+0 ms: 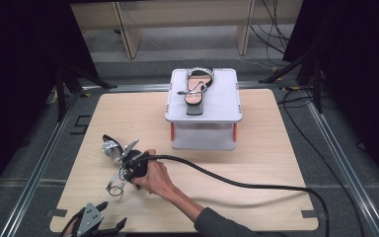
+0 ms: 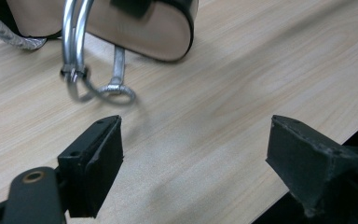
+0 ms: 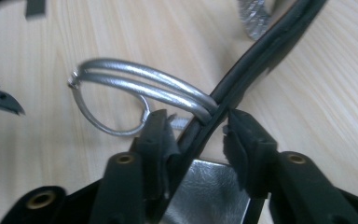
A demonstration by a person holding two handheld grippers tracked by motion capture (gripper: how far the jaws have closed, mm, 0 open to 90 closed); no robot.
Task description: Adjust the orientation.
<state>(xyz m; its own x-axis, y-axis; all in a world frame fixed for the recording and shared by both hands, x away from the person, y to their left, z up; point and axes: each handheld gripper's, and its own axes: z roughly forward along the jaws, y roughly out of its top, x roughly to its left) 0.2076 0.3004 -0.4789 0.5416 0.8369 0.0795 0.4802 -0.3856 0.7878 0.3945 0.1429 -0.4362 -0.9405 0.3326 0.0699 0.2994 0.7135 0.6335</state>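
A silver-strapped sandal (image 1: 120, 163) was seen lying on its side on the near left part of the wooden table (image 1: 256, 163), the right gripper (image 1: 128, 165) set over it from the right; in the right gripper view, the gripper's (image 3: 198, 135) jaws were narrowed about the sandal's black sole edge (image 3: 256, 60), one pad against it and the other just beside it, so that a firm hold could not be told; the twin silver straps (image 3: 144, 81) were shown arching away to the left, a thin ankle loop (image 3: 112, 123) hanging below them. The hand (image 1: 153, 175) on that gripper was reached in from the near right, a black cable (image 1: 256, 185) trailing off across the table. The left gripper (image 1: 96, 219) was held at the near left edge; in the left gripper view its (image 2: 193, 154) jaws were stood wide apart with bare wood between them, the sandal's (image 2: 144, 28) tan insole just beyond. A matching sandal (image 1: 197, 89) was laid on top of a grey two-tier stand (image 1: 227, 106) at the far middle of the table, well apart from the first.
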